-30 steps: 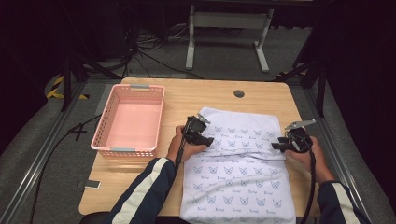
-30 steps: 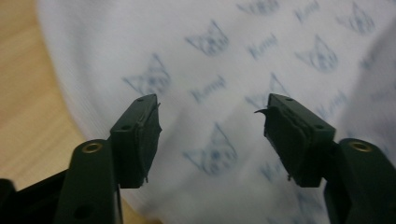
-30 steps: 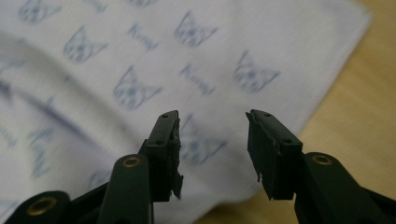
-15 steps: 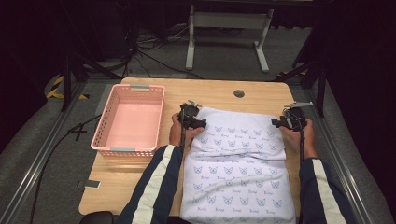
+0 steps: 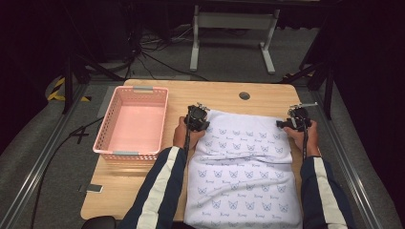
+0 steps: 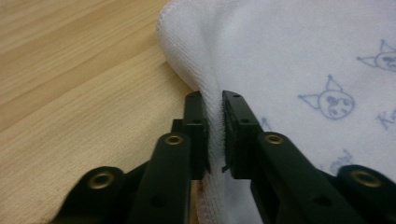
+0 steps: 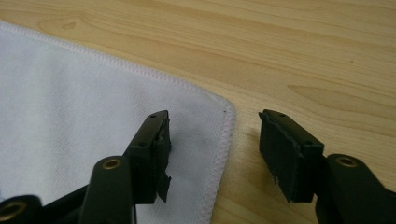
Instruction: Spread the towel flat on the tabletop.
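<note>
A white towel (image 5: 243,176) printed with small blue cat faces lies on the wooden table (image 5: 219,93), its far part folded back over itself so that a crease runs across it, and its near end hangs toward the person at the bottom of the high view. To its left, just apart from it, stands a pink basket (image 5: 131,126) with a mesh wall. The left gripper (image 5: 197,119) sits at the far left corner of the towel, held by the left hand (image 5: 182,134), whose dark sleeve with a pale stripe comes in from below. In the left gripper view its jaws have just closed and now stand almost together, with a raised ridge of the towel's hemmed edge (image 6: 212,121) pinched between the pads and lifted slightly off the wood. The right gripper (image 5: 297,121) is at the far right corner of the towel, in the right hand (image 5: 305,138). In the right gripper view its jaws stand well apart and have just been opening further; the rounded corner of the towel (image 7: 219,121) lies flat on the table between them, with one jaw over the cloth and the other over bare wood, and neither pad presses on the fabric. The two grippers are well apart, one at each far corner.
</note>
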### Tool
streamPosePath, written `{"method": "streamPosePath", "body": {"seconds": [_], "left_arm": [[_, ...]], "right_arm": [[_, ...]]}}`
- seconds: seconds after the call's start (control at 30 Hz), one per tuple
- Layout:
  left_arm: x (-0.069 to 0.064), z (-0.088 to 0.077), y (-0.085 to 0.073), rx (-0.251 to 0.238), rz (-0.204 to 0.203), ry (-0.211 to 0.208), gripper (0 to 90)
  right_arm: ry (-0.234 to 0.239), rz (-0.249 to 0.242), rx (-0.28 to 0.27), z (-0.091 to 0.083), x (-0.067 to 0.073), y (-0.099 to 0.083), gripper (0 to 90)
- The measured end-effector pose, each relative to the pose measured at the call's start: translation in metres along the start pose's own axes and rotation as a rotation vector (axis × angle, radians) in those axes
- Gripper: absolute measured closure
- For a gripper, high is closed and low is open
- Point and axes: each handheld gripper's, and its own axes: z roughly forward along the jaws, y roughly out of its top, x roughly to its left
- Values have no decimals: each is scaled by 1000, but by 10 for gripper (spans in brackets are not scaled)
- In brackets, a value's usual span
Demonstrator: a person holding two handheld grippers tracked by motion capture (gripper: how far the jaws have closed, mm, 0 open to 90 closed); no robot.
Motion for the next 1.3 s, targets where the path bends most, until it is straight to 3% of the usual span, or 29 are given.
{"method": "streamPosePath", "body": {"seconds": [0.17, 0.33, 0.37, 0.43, 0.53, 0.67, 0.73, 0.83, 0.93, 0.97, 1.0, 1.1, 1.17, 1.23, 1.3], "left_arm": [[-2, -1, 2, 19, 27, 14, 865], [-5, -2, 5, 13, 22, 44, 865], [-5, -5, 7, -2, 11, 43, 866], [-6, -12, 12, -36, -12, 38, 868], [-14, -27, 21, -68, 14, 48, 868], [-26, -48, 28, -125, 46, 21, 867], [-33, -60, 29, -146, 89, 22, 867], [-41, -84, 27, -190, 120, 3, 867], [-46, -105, 22, -218, 167, -21, 867], [-49, -114, 19, -225, 193, -16, 867], [-51, -120, 16, -242, 200, -24, 867], [-58, -147, -4, -280, 258, -63, 867], [-64, -156, -17, -267, 288, -69, 867], [-69, -164, -32, -269, 332, -96, 867], [-76, -170, -51, -259, 348, -129, 867]], "right_arm": [[61, -23, 18, -2, 4, 2, 821], [59, -28, 29, -3, 8, 3, 860], [47, -39, 29, -4, 8, 4, 861], [70, -32, -5, -11, 9, 6, 863], [99, -71, -42, -25, 12, 11, 863], [154, -109, -103, -49, 18, 14, 863], [179, -139, -131, -63, 24, 12, 863], [225, -193, -175, -86, 35, 7, 863], [272, -215, -225, -108, 40, 1, 863], [306, -242, -259, -125, 43, -6, 863], [306, -242, -259, -125, 43, -6, 863], [359, -285, -294, -148, 48, -20, 863], [382, -300, -306, -158, 50, -30, 863], [422, -322, -313, -167, 52, -43, 863], [452, -344, -305, -176, 56, -60, 862]]}}
